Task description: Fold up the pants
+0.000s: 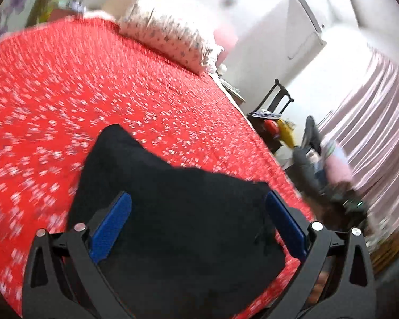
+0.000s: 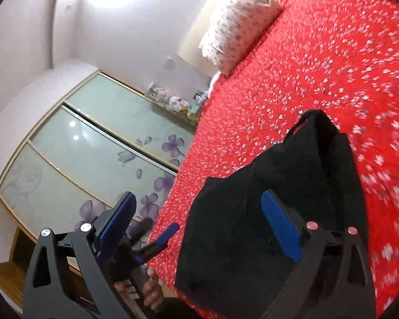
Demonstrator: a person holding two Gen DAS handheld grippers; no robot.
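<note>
The black pants (image 1: 173, 199) lie folded into a compact bundle on the red flowered bedspread (image 1: 93, 93), near the bed's front edge. My left gripper (image 1: 198, 220) is open above the bundle, blue pads wide apart, holding nothing. In the right wrist view the pants (image 2: 279, 199) lie on the bedspread (image 2: 319, 66). My right gripper (image 2: 199, 223) is open and empty, its right pad over the pants and its left pad off the bed's edge. The left gripper (image 2: 157, 242) and the hand holding it show at the lower left of that view.
A flowered pillow (image 1: 170, 34) lies at the head of the bed, also seen in the right wrist view (image 2: 239, 24). A dark chair (image 1: 274, 101) with clutter and a pink curtain (image 1: 372, 122) stand beside the bed. A sliding-door wardrobe (image 2: 93, 143) stands on the other side.
</note>
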